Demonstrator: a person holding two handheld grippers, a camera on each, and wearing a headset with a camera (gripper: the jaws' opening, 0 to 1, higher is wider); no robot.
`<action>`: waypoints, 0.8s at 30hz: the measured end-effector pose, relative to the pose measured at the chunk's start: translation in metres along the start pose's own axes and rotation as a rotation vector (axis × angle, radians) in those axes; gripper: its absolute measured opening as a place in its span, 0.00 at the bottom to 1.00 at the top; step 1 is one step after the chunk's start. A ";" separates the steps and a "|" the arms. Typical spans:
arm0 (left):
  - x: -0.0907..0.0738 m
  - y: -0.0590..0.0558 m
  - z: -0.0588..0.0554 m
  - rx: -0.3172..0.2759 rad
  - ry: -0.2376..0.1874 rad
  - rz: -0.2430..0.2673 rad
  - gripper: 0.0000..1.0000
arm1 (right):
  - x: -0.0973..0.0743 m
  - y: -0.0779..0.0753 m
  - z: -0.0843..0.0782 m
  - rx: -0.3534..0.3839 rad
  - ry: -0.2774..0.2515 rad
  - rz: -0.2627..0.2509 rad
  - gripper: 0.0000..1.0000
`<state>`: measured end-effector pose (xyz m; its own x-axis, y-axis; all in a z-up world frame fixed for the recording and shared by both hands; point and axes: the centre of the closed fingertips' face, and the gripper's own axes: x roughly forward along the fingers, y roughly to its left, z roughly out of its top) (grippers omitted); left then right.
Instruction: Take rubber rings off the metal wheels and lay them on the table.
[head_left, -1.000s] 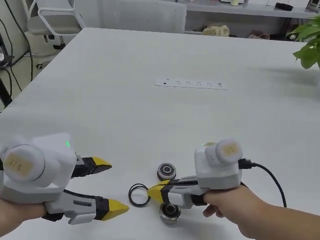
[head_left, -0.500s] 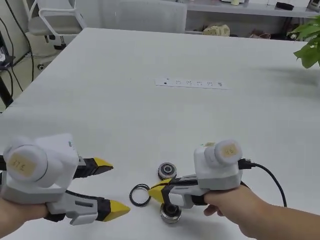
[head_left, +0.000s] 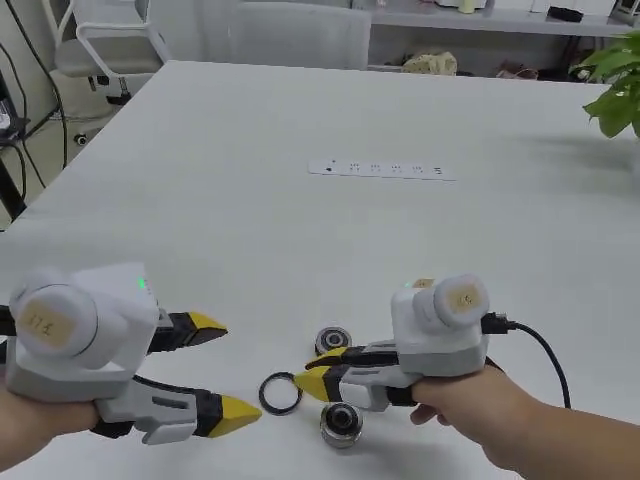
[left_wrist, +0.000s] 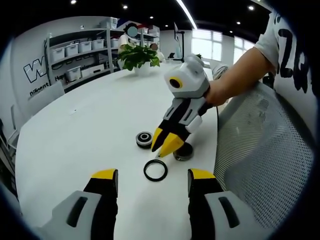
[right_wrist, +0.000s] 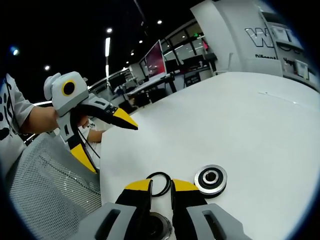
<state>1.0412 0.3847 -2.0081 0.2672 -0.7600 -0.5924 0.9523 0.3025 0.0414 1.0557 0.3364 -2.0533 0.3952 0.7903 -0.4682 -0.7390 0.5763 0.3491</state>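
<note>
A black rubber ring (head_left: 280, 393) lies loose and flat on the white counter (head_left: 300, 230), off any wheel. Just beside it, farther from the person, a metal wheel (head_left: 333, 341) lies flat with a dark band round its rim. A second wheel (head_left: 341, 423), shiny and metallic, sits nearer the person, just under the right gripper's body.

The right gripper (head_left: 315, 378) points its yellow tips at the gap between ring and wheels. Its jaws are drawn almost together, with only a narrow slit between them, and they grip nothing. In the right gripper view the ring (right_wrist: 159, 184) shows just beyond the tips and the banded wheel (right_wrist: 210, 178) lies off to the right.

The left gripper (head_left: 225, 366) hangs to the left of the ring, jaws spread wide and empty. In the left gripper view the ring (left_wrist: 155, 170) lies ahead between them.

Farther back, a white power strip (head_left: 382, 168) lies on the counter, and a green plant (head_left: 615, 85) stands at the right edge.
</note>
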 end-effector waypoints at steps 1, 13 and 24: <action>0.000 0.000 0.000 0.001 -0.001 0.000 0.54 | -0.001 0.000 0.001 -0.002 -0.002 -0.002 0.13; 0.006 0.008 0.014 0.010 -0.014 0.001 0.54 | -0.012 -0.011 0.012 -0.022 -0.045 -0.036 0.17; 0.013 0.017 0.025 0.016 -0.023 0.003 0.54 | -0.026 -0.032 0.022 -0.017 -0.088 -0.098 0.20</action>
<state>1.0643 0.3657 -1.9947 0.2729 -0.7722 -0.5738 0.9537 0.2956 0.0558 1.0815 0.3019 -2.0344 0.5117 0.7459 -0.4264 -0.7034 0.6487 0.2906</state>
